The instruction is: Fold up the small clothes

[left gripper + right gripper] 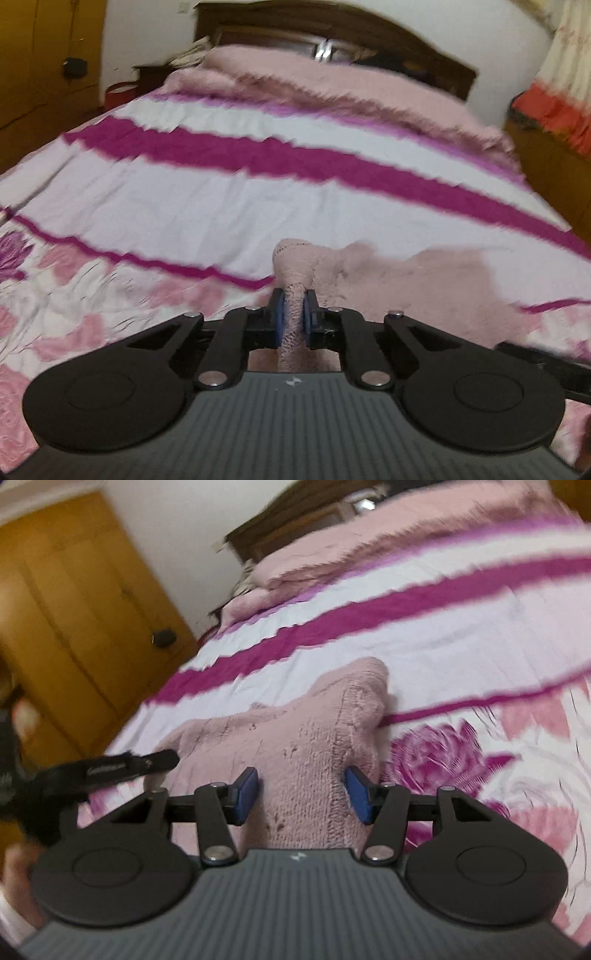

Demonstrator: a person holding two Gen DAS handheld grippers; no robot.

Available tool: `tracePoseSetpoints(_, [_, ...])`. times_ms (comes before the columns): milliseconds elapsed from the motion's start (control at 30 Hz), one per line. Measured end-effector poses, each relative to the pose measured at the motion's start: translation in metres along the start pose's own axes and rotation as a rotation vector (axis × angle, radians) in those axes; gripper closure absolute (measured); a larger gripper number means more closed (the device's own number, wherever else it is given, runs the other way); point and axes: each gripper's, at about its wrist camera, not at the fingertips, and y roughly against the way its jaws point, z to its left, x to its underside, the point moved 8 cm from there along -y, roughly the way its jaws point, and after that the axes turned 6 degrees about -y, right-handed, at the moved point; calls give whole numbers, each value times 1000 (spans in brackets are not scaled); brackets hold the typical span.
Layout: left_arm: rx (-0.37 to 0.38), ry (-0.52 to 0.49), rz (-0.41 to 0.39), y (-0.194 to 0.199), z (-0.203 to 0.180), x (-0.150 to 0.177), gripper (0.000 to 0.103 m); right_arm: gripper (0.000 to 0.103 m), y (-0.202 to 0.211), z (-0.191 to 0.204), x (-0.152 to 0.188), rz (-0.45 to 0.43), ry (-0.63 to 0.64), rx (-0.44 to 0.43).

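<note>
spread under me is a bed (229, 206) with a white cover banded in magenta and printed with pink flowers, a dark wooden headboard (332, 33) far ahead and a yellow wardrobe (74, 602) off to one side. the small pink knitted garment (295, 738) lies flat on the cover, right at my jaws.

my left gripper (294, 317) is pinched nearly together on a gathered bit of the garment's edge; the fuzzy knit stands up as a ridge between the blue pads and rises just ahead of them, with the rest of the cloth trailing off to the right of the jaws.

my right gripper (301, 794) stands about half open. the knit runs between and beneath its pads (245, 794), but they are not pressing on it, so it holds nothing.

i judge this as the grasping step before a fold: one side is taken, the other is not yet. next, i reckon my right jaws must settle onto the edge and close on one layer only. then both can lift together and carry that edge over evenly, without dragging the bed cover.
</note>
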Motion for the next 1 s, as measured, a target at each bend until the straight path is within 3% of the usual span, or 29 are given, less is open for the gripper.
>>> tracePoseSetpoints(133, [-9,33,49,-15,12,13,90,46,-11,13,6,9,104,74])
tracePoseSetpoints(367, [29,21,76,-3,7,9,85,39,-6,-4,0,28,0,44])
tracePoseSetpoints(433, [51,36,100,3,5,9,65,37,0,-8,0,30,-34,27])
tracePoseSetpoints(467, [65,46,111,8,2,12,57,31,1,-11,-2,32,-53,22])
tracePoseSetpoints(500, [83,57,118,12,1,14,39,27,4,-15,-2,31,-75,17])
tracePoseSetpoints(533, [99,66,120,17,0,16,29,26,7,-19,-3,29,-96,16])
tracePoseSetpoints(600, [120,70,123,25,-3,22,24,26,13,-27,-2,39,-126,11])
tracePoseSetpoints(833, [169,176,205,19,3,58,17,15,4,-45,21,144,-196,-85])
tracePoseSetpoints(900, [215,227,214,14,4,63,15,15,-8,-42,29,188,-217,-149])
tracePoseSetpoints(1000, [303,285,215,6,1,66,16,17,-20,-28,34,194,-162,-168])
